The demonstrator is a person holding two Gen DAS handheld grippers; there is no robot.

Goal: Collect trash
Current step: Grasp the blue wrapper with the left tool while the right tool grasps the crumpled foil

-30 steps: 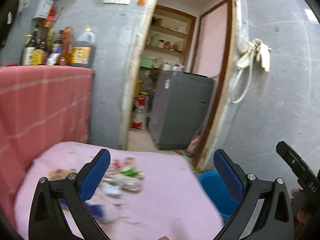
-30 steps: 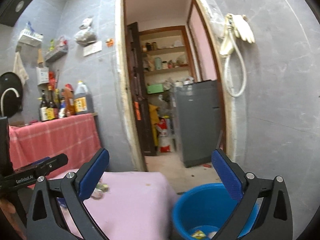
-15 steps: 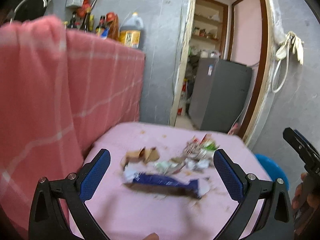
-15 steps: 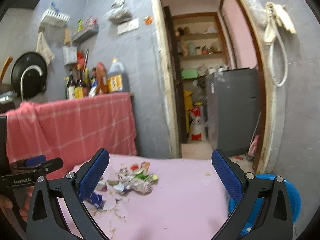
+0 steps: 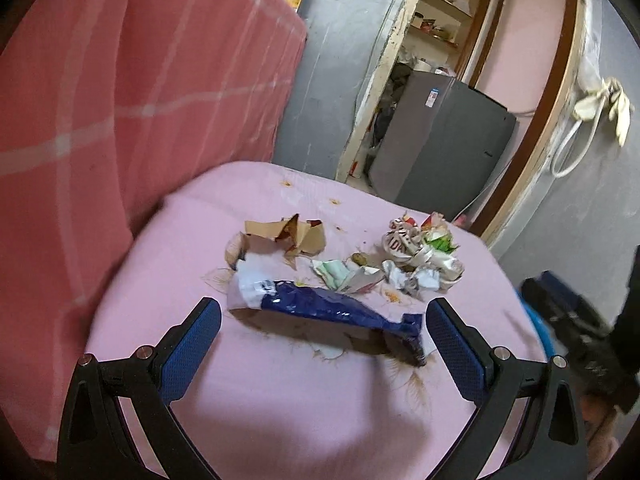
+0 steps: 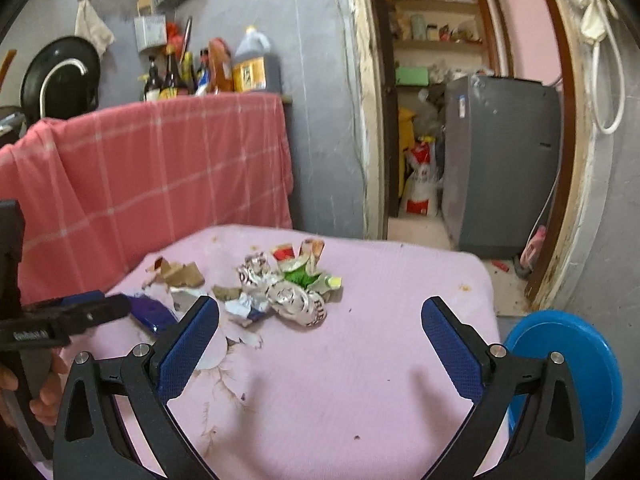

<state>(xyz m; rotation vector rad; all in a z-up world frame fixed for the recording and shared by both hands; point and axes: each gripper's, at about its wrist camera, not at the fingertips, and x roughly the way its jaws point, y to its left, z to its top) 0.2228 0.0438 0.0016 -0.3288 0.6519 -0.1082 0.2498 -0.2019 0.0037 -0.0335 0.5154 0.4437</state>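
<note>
A grey-walled kitchen corner, its doorway opening on a storeroom with a grey appliance [image 6: 500, 160] and shelves, frames a low bench [image 6: 360, 360] covered in pink cloth. A red checked cloth [image 6: 160, 168] hangs behind the bench, with bottles [image 6: 208, 68] lined up above it against the wall.

Trash lies scattered over the far half of the bench: a long blue wrapper [image 5: 320, 304] nearest the left tongs, torn brown cardboard [image 5: 288, 236] just beyond it, and a heap of crumpled wrappers and squashed paper cups [image 5: 424, 252] to the right, some green and red among the white. Small crumbs and brown stains mark the cloth around them.

The left tongs [image 5: 320, 340] hover above the bench, spread wide, the blue wrapper lying between and just ahead of their blue pads [image 5: 192, 348], untouched by either. The right tongs [image 6: 320, 344] hang over the bare near part of the cloth, short of the crumpled heap [image 6: 288, 288]; they stand nearly at full spread and are closing, with nothing between them. From the right wrist view, the left tool appears at the left edge, held by a hand [image 6: 44, 396].

A blue bucket [image 6: 576, 380] stands on the floor just beside the bench's right edge, below the doorway's worn frame. A white hose and gloves [image 6: 600, 20] hang on the wall to the right.
</note>
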